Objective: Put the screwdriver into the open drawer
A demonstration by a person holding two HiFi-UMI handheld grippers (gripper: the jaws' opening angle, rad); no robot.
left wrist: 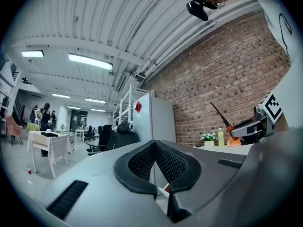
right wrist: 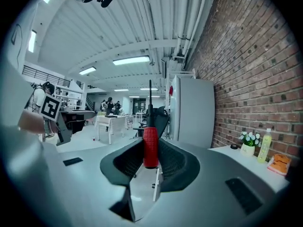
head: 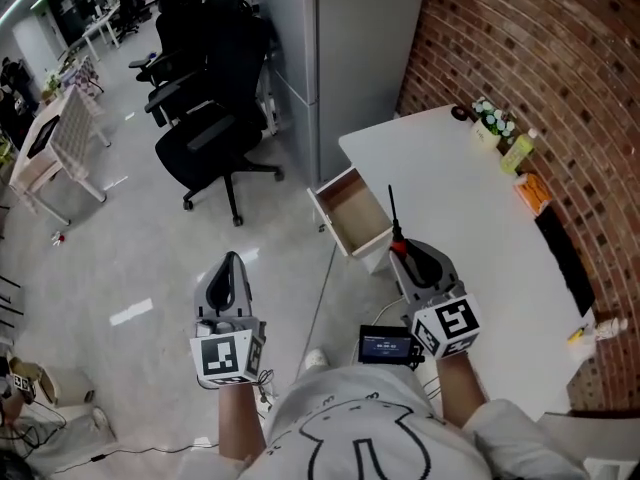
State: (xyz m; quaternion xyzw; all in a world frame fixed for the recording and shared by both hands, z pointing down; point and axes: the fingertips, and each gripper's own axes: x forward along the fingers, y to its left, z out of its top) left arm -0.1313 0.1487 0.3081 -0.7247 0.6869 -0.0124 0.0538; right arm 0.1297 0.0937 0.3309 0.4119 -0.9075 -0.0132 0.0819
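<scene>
Our right gripper (head: 408,253) grasps the screwdriver (head: 392,213) by its red handle only; the long shaft could pivot and miss the open drawer (head: 352,208). Our left gripper (head: 231,261) is closed and empty.

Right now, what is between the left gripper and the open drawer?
Only bare, shiny grey floor lies between the left gripper and the open white drawer with its wooden inside; the head view shows it.
</scene>
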